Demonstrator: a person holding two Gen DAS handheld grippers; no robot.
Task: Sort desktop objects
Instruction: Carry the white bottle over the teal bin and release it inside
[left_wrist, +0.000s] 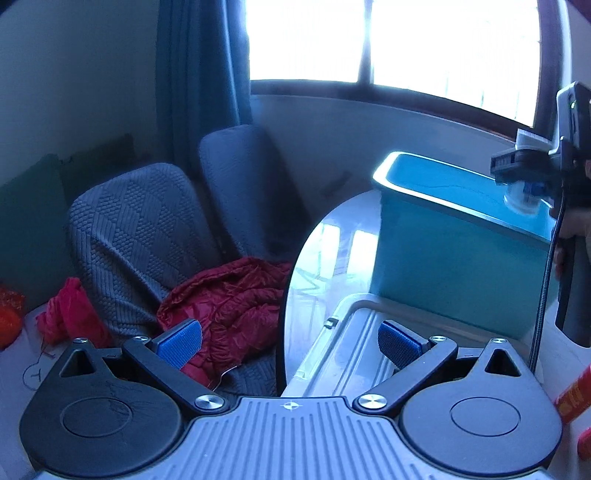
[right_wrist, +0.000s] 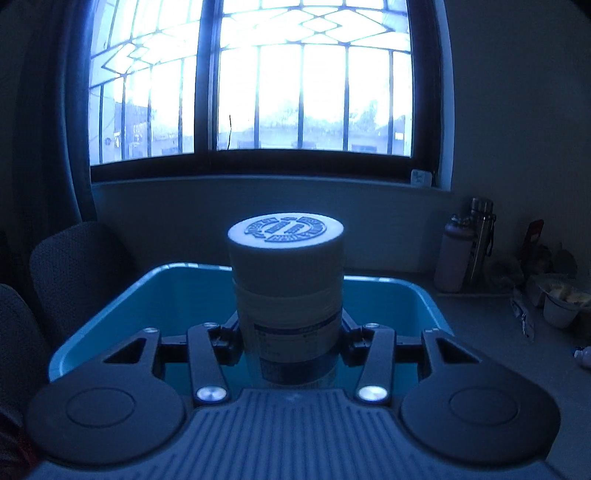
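A white jar with an embossed lid stands upright between the jaws of my right gripper, which is shut on its lower body. It hangs over the near rim of a teal plastic bin. In the left wrist view the same bin stands on a glossy round table, and the right gripper with the jar hovers above the bin's right end. My left gripper is open with nothing between its blue pads, above the table's edge and a clear lidded box.
Two grey padded chairs hold a red jacket left of the table. A red packet lies at the right edge. Bottles and a cup stand on the counter right of the bin, under a barred window.
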